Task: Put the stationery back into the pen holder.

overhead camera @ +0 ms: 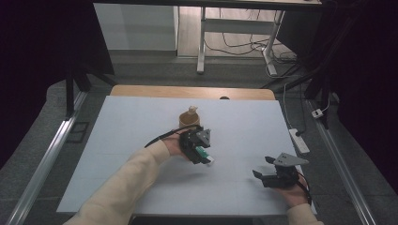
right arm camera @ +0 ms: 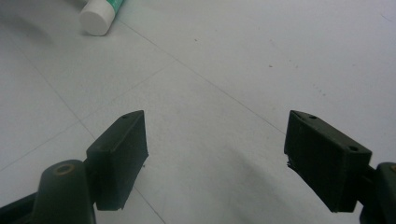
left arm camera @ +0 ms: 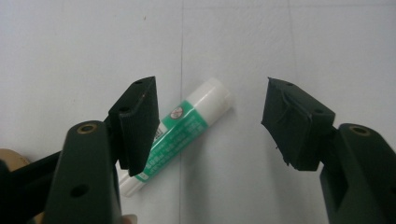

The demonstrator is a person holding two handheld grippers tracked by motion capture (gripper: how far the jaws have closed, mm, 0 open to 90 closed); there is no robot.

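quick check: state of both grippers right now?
Left gripper: open, holding nothing, fingers over the glue stick on the table.
Right gripper: open, empty.

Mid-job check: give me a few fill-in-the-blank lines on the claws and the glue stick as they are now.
1. The left claw has jaws that are ____.
2. The glue stick lies on the white ____.
3. Its cap is ____ in colour.
4. The right claw holds ____.

Missing words: open; table; white; nothing

high cam above, looks fwd/down on table, gripper cams close to surface, both share glue stick
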